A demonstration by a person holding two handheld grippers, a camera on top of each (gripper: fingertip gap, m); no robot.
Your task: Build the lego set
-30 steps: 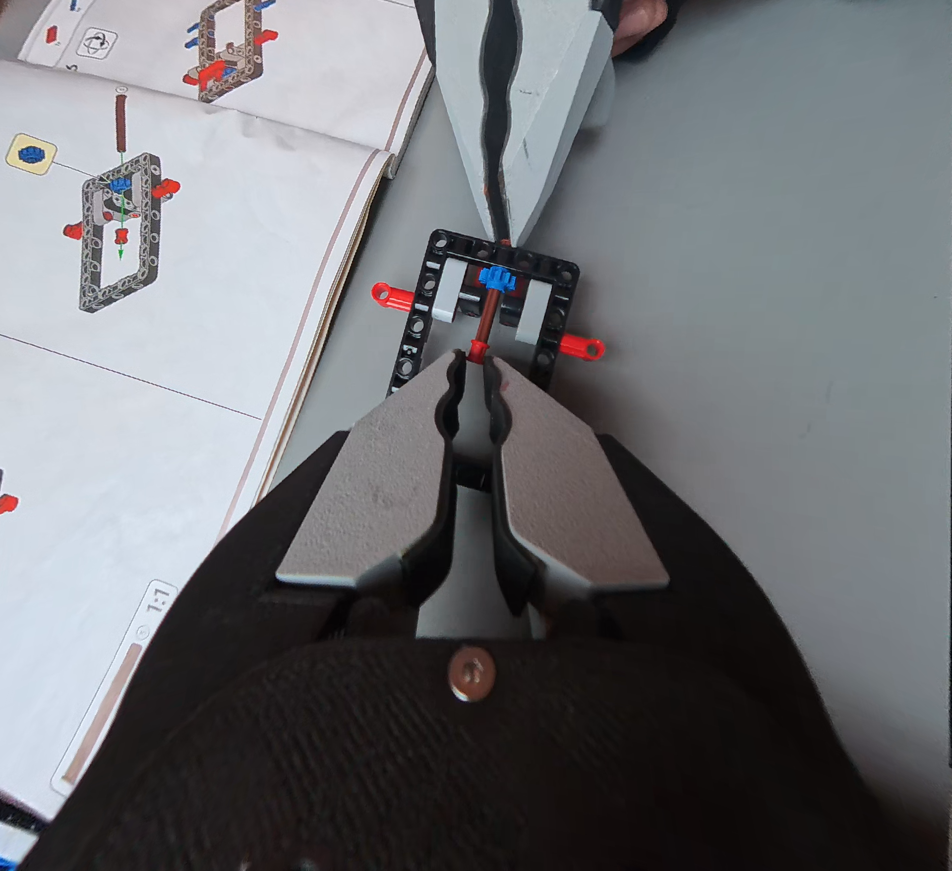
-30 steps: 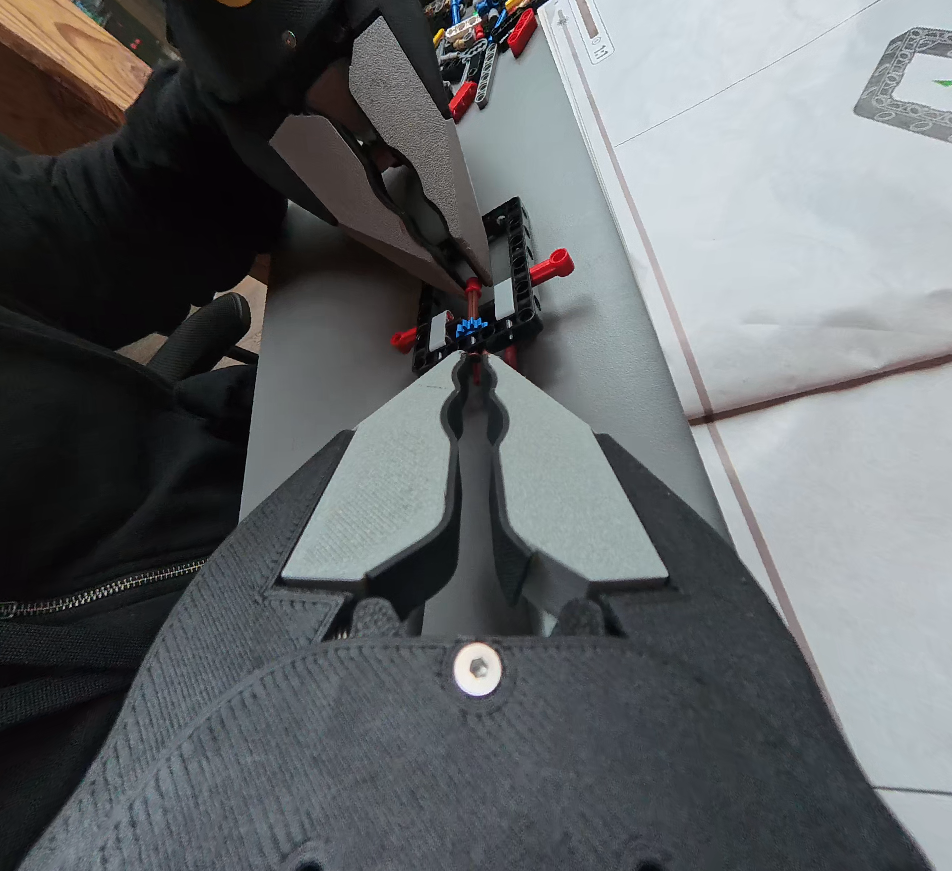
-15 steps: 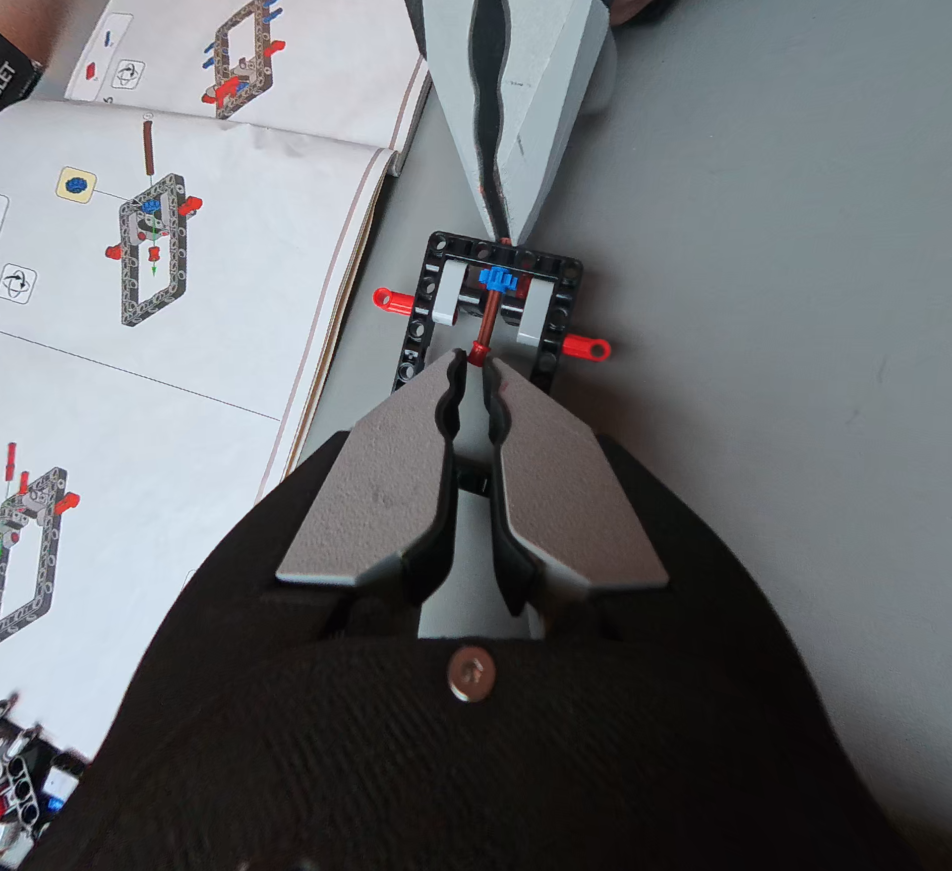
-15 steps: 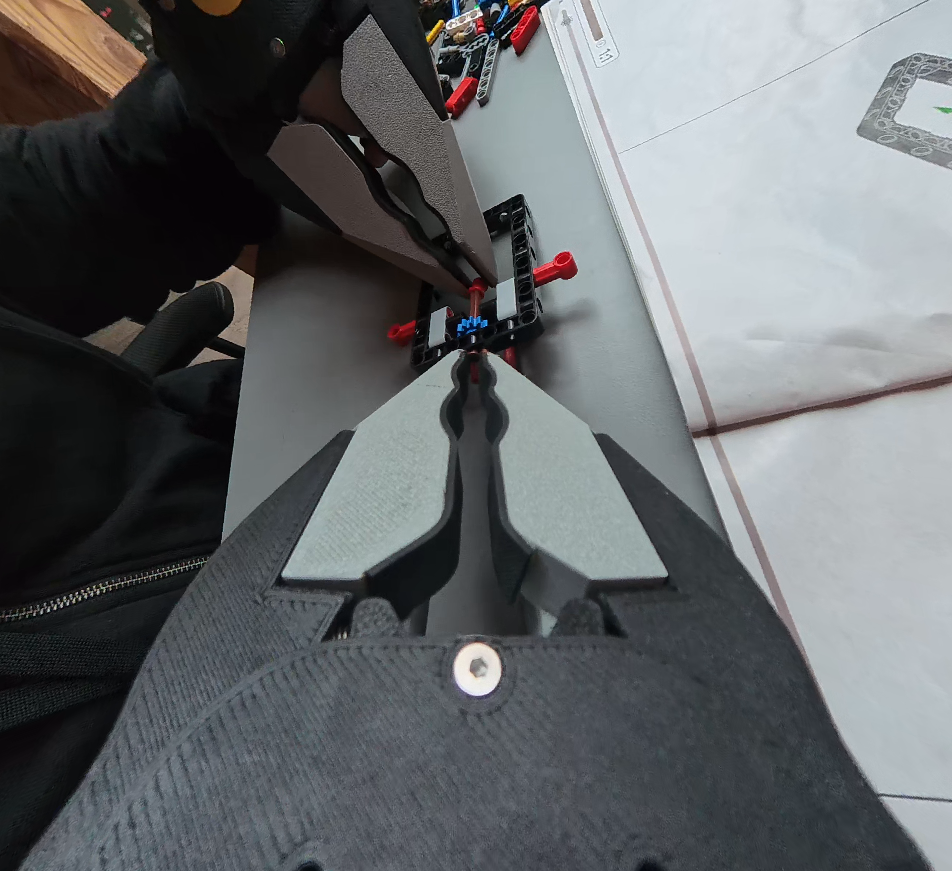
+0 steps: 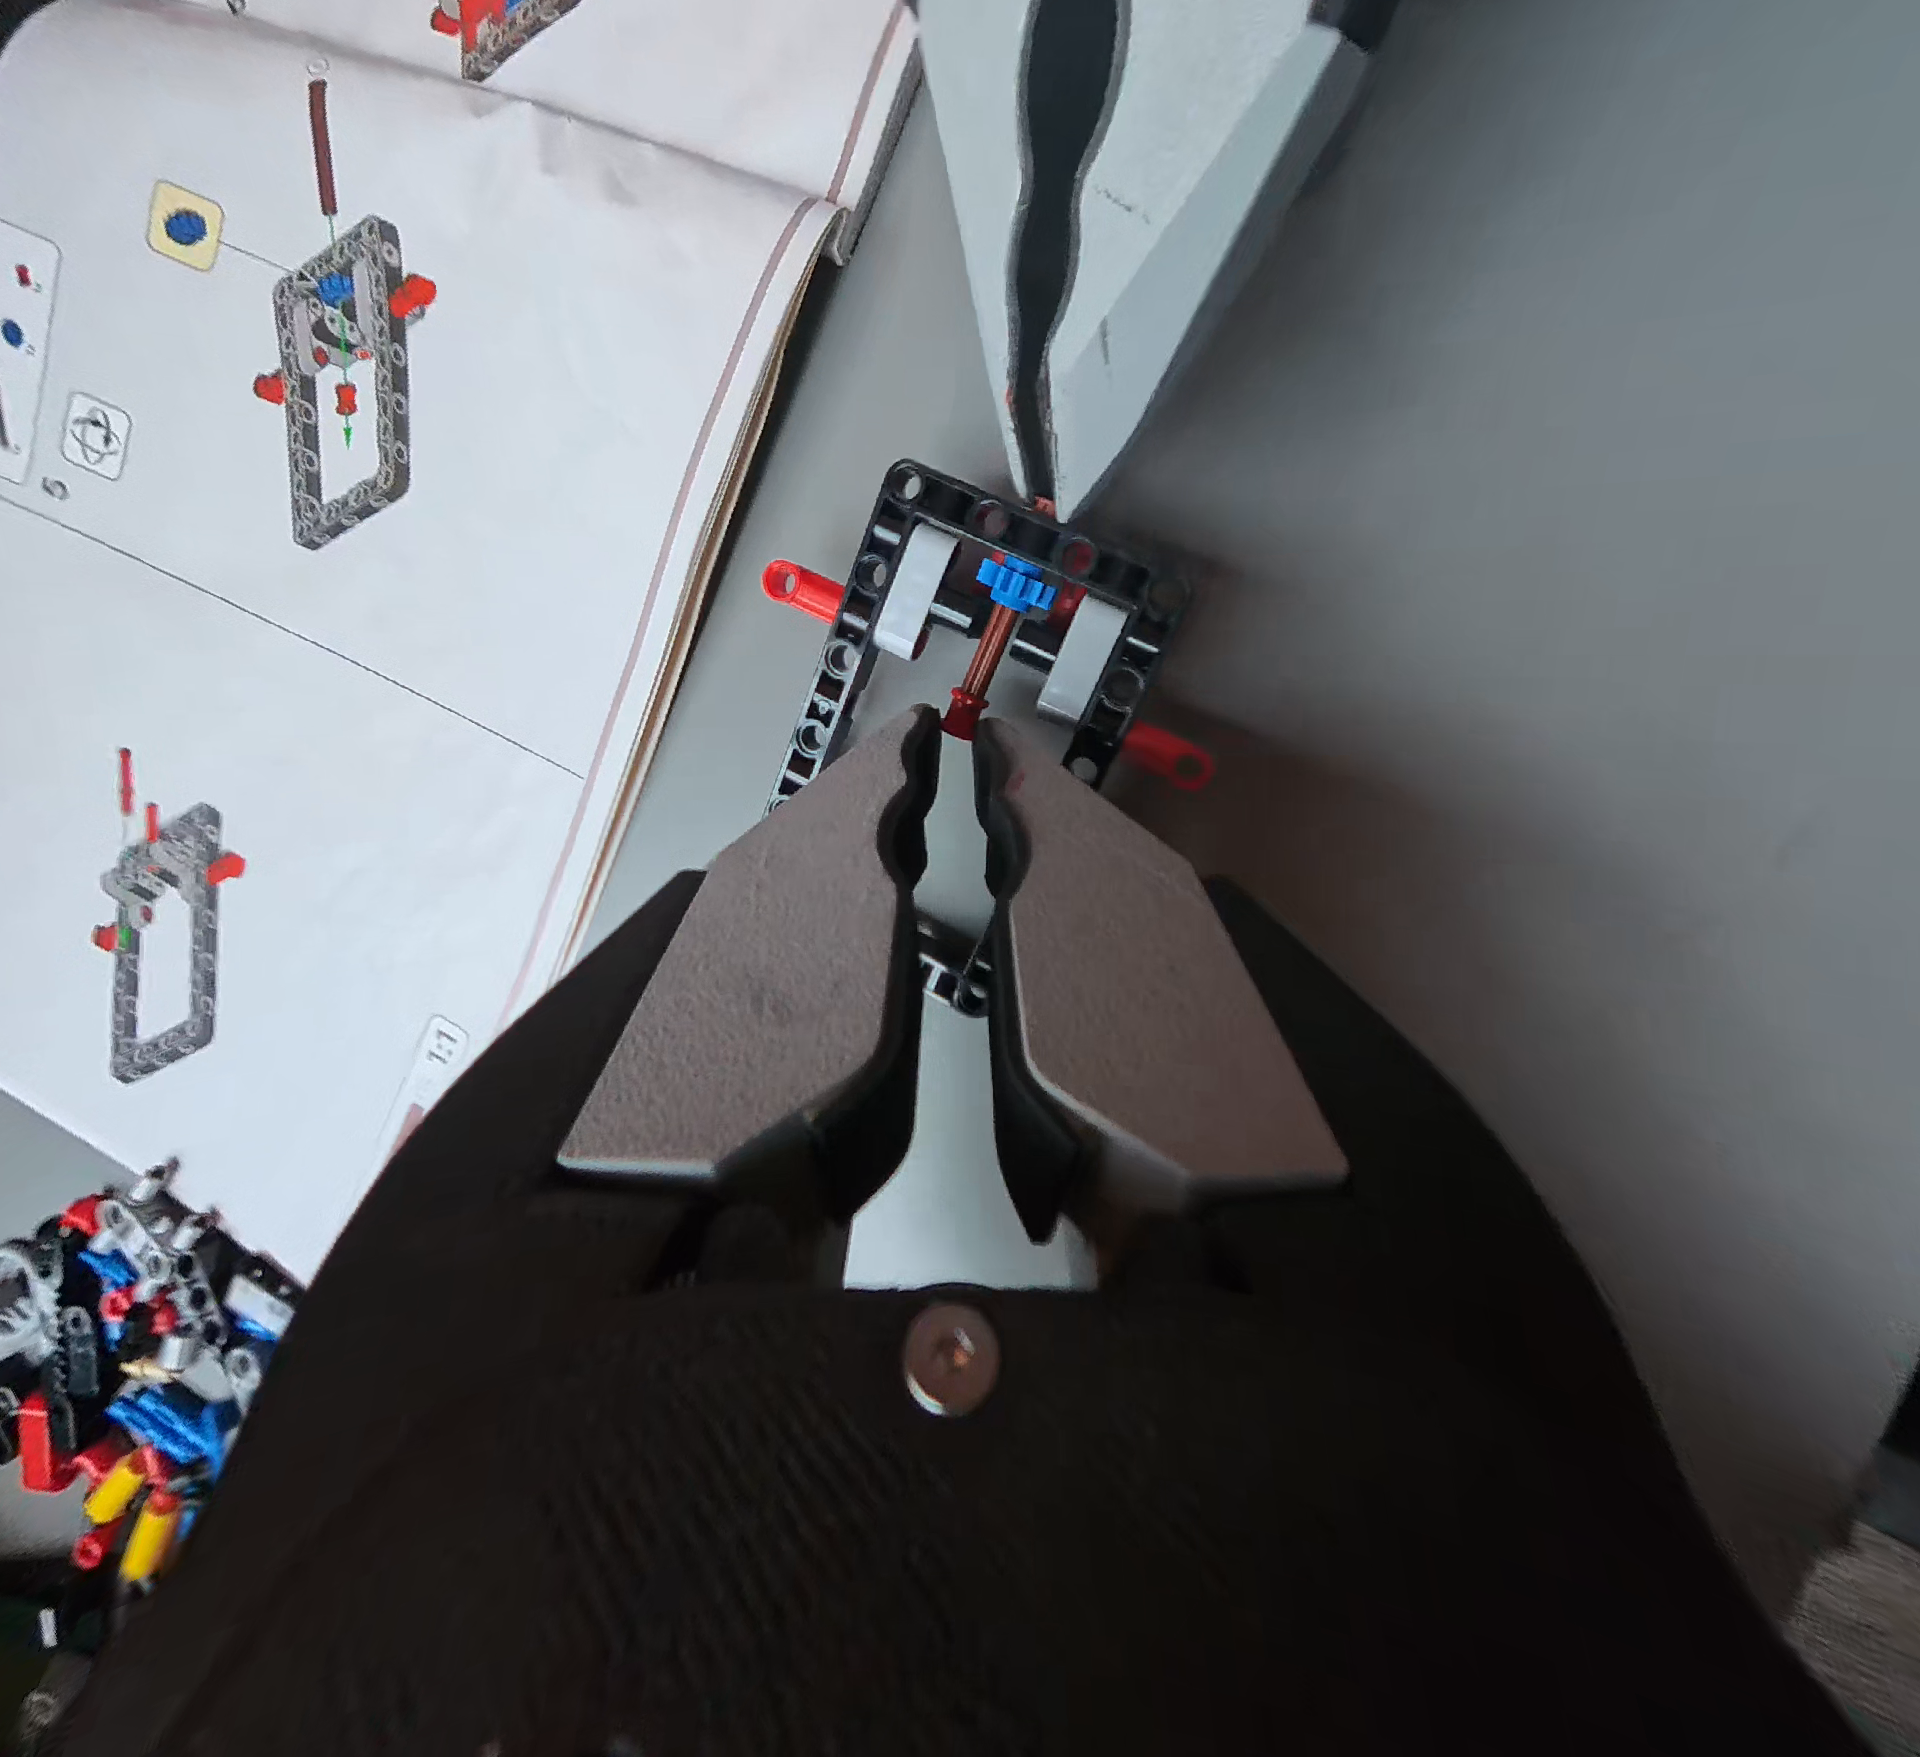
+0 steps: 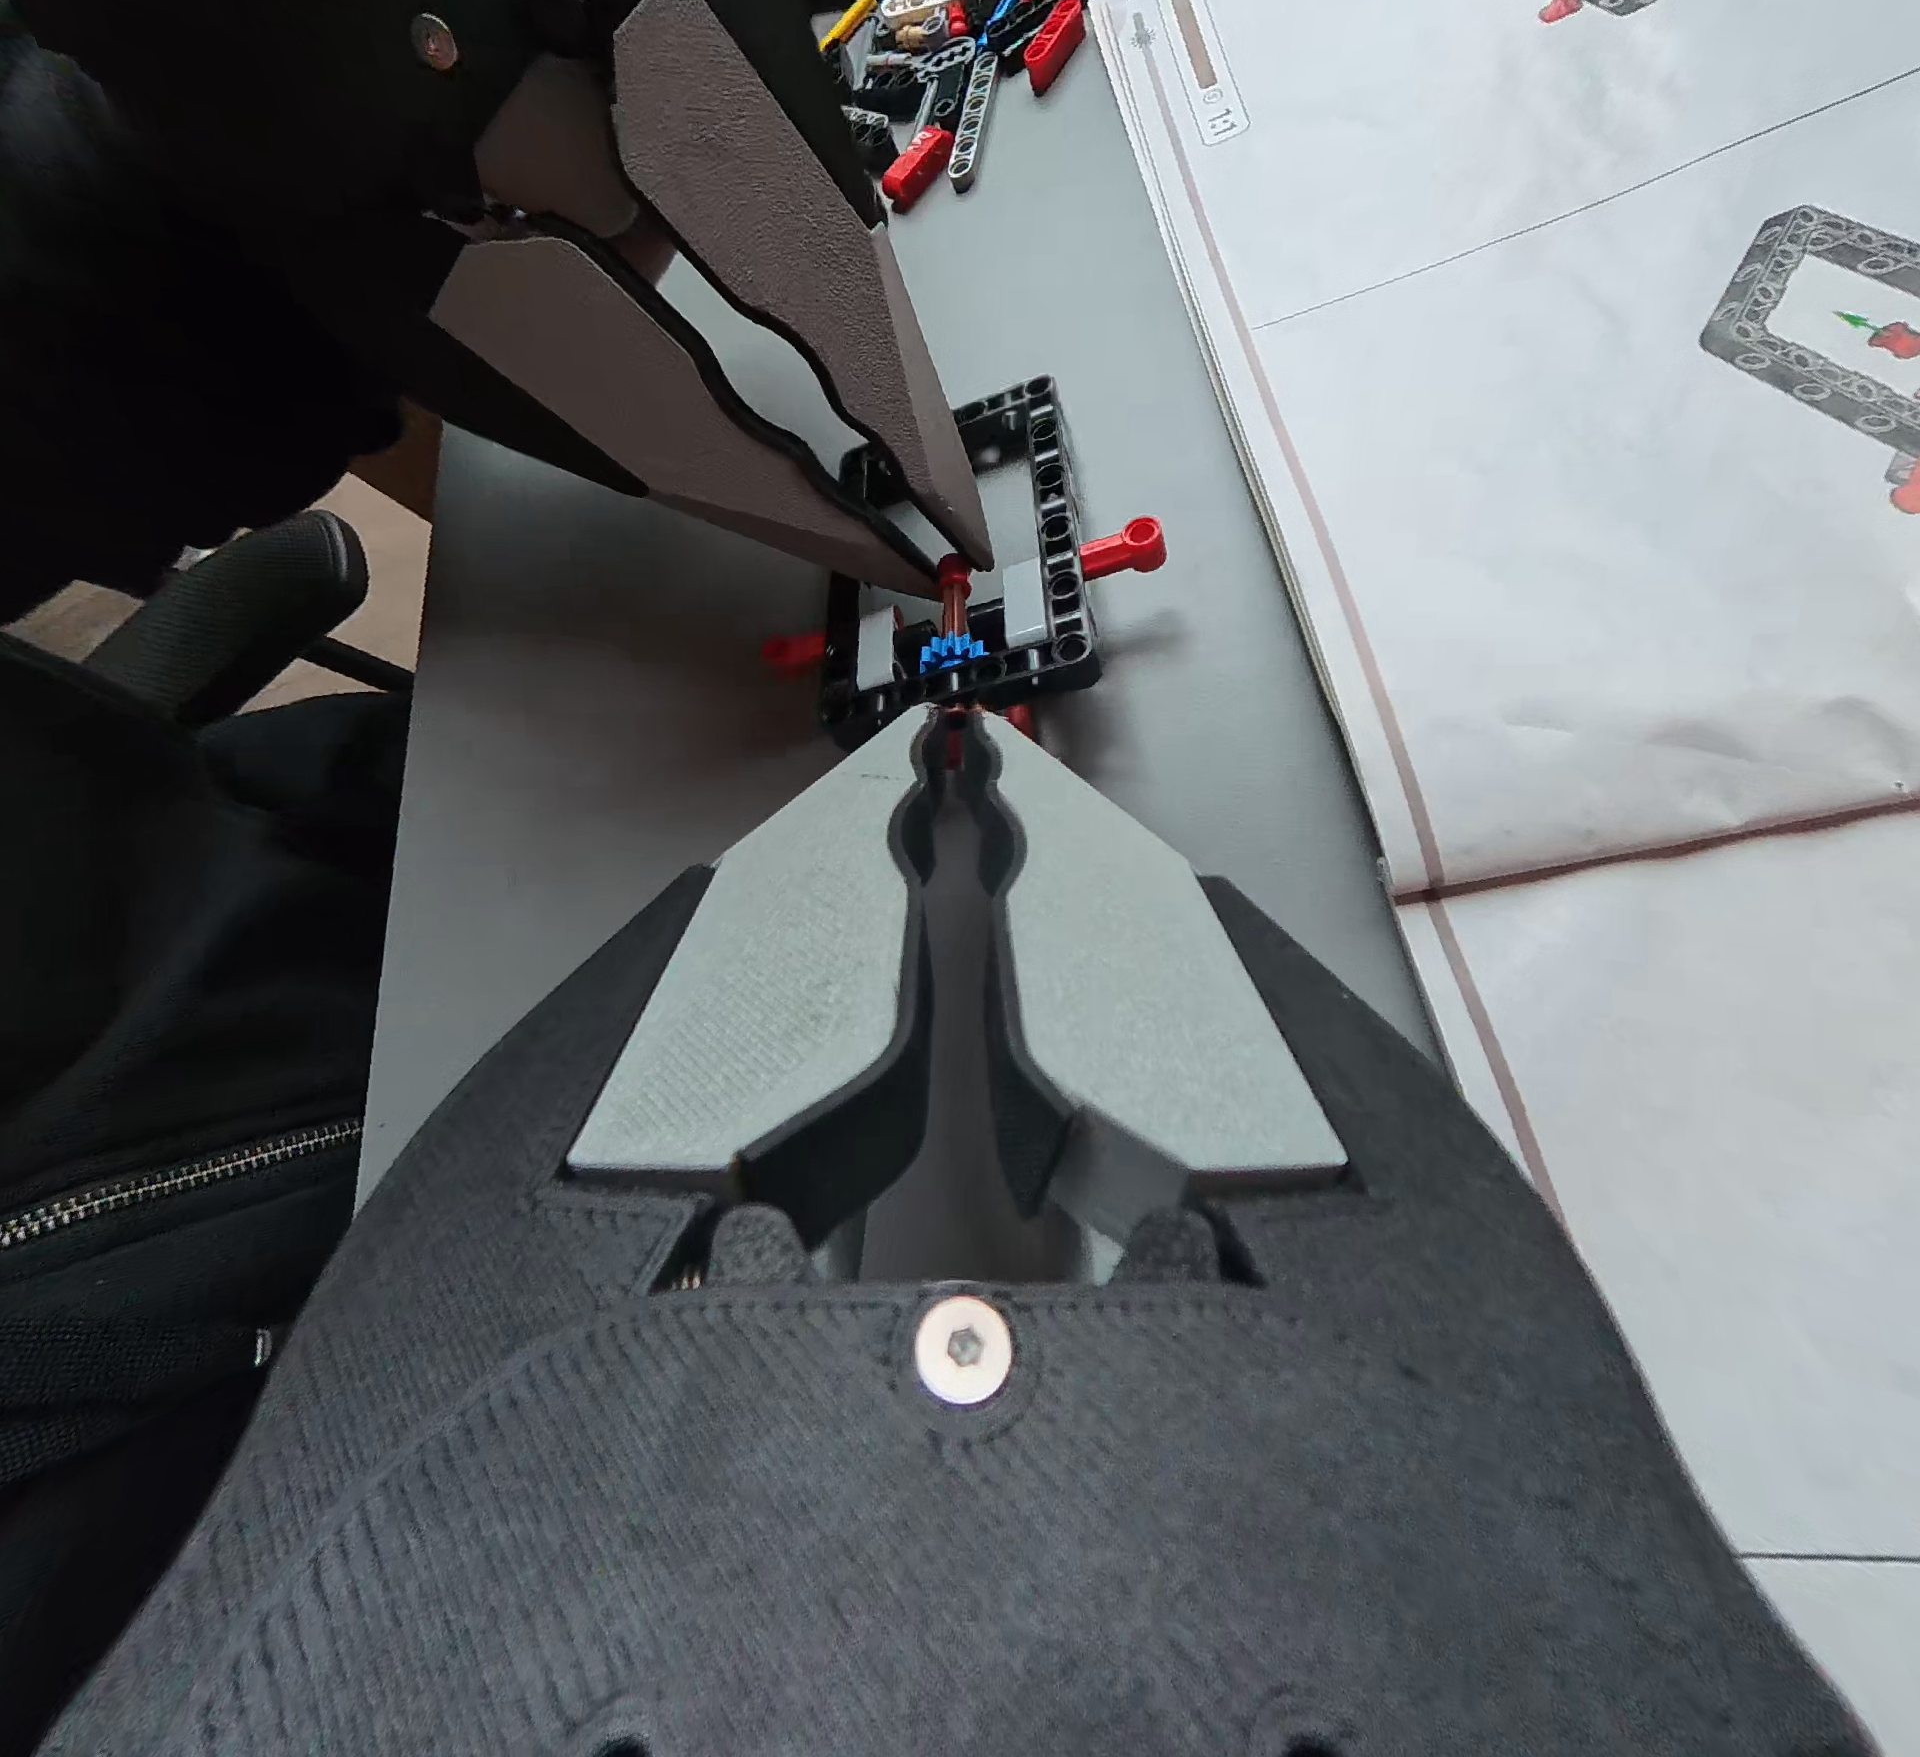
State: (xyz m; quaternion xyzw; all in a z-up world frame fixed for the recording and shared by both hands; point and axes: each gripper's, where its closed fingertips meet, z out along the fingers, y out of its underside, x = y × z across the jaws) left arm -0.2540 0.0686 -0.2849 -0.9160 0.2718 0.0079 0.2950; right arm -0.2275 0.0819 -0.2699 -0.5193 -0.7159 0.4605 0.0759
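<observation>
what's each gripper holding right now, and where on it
Left gripper pinches the red bush at the brown axle's near end. Right gripper is closed on the axle's other end, poking through the black frame.

My left gripper (image 5: pixel 958 725) points forward and down, fingertips narrowly parted, pinching something small and red. My right gripper (image 6: pixel 958 718) faces it tip to tip, fingers nearly closed. A black sleeve (image 6: pixel 156 336) trails behind the left.

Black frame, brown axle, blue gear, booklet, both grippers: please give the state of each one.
black frame: flat on table
brown axle: through frame, held at both ends
blue gear: mounted on axle
booklet: open
left gripper: shut on axle
right gripper: shut on axle
</observation>
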